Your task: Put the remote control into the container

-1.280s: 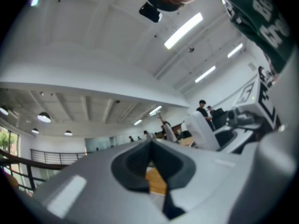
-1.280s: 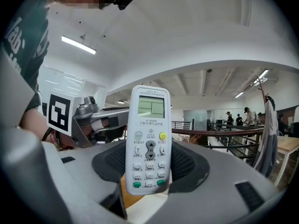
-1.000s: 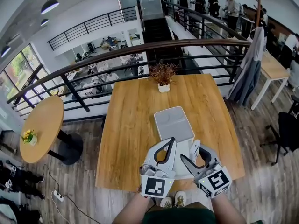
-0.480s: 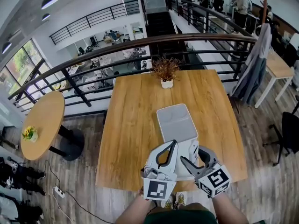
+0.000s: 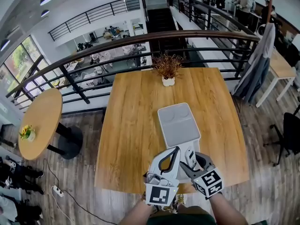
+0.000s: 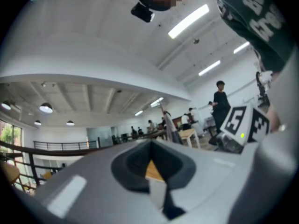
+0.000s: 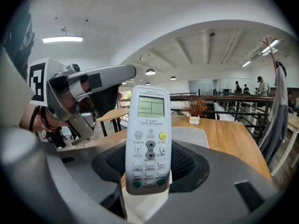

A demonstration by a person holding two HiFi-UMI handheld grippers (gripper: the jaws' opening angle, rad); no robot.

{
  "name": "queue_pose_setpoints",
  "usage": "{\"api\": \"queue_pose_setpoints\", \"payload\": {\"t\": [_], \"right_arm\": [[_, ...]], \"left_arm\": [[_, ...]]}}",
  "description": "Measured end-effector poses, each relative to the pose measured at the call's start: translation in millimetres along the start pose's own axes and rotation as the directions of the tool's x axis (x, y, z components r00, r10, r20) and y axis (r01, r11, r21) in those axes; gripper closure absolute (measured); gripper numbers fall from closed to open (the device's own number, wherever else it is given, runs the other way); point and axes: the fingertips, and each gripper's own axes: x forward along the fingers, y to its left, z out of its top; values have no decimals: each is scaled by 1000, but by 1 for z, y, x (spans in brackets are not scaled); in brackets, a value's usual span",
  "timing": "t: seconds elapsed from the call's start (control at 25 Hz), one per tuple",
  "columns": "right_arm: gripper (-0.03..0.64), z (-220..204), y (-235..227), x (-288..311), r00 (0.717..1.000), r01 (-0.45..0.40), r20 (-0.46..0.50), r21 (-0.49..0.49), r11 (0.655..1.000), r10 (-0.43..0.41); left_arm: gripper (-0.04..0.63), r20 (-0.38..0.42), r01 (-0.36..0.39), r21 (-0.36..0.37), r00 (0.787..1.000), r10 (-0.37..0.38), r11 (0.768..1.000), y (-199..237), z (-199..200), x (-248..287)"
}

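Square light-wood table (image 5: 133, 125): carries a pale grey rectangular plastic container (image 5: 178, 123) at centre. Left gripper (image 5: 174, 150): jaws closed together, nothing between them, raised just beside the right gripper (image 5: 191, 162). Right gripper: jaws clamped on the lower end of the white push-button remote control (image 7: 148, 139), held upright at the container's near end, outside it.

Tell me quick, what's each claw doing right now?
Left claw: closed, empty.
Right claw: closed on the remote control.

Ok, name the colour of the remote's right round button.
Button is yellow; clearest in right gripper view.
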Motion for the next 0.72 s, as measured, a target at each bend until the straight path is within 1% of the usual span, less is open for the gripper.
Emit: {"api": "queue_pose_setpoints", "payload": {"t": [0.12, 0.28, 0.4, 0.56, 0.72], "right_arm": [[373, -7, -3, 3, 1000, 0, -11, 14, 1000, 0], [373, -17, -4, 7, 999, -1, -50, -3, 1000, 1], [373, -28, -8, 11, 995, 18, -100, -21, 1000, -20], [373, -43, -13, 16, 986, 37, -162, -5, 999, -38], [373, -62, -19, 24, 972, 64, -230, 18, 998, -58]], "left_arm": [[597, -22, 4, 3, 1000, -4, 1000, -2, -9, 0], [597, -17, -10, -10, 1000, 10, 1000, 2, -13, 0], [597, -34, -4, -20, 999, 4, 1000, 1, -17, 0], [597, -24, 0, -56, 1000, -2, 998, -1, -20, -1], [597, -35, 5, -50, 999, -7, 999, 0, -26, -2]]}}
